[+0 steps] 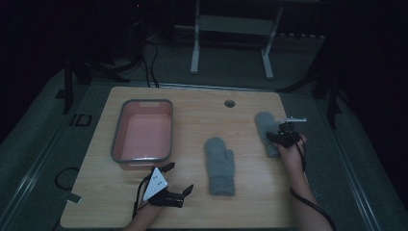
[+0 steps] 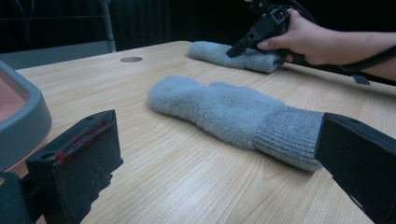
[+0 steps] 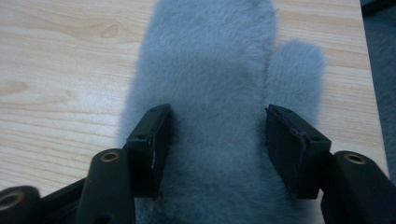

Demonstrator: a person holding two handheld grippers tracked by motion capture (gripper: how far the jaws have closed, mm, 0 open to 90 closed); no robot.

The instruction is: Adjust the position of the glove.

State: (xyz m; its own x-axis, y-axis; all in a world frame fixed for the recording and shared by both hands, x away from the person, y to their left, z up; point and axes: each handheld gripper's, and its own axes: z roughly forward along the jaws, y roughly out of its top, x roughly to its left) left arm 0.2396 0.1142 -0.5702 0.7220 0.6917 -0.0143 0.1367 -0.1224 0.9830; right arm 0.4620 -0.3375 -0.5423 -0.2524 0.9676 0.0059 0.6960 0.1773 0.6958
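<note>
Mitten (image 1: 266, 131) at right of the high view sits between your right gripper (image 1: 284, 137)'s parted jaws, not pinched yet, likely lined up for a grab, while your left gripper (image 1: 174, 182) idles wide open near the bin (image 1: 117, 139).

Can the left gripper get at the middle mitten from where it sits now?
Probably yes. The left gripper rests open on the table, and the middle mitten lies flat just beside it with bare wood between. The tub sits off to the other side.
</note>
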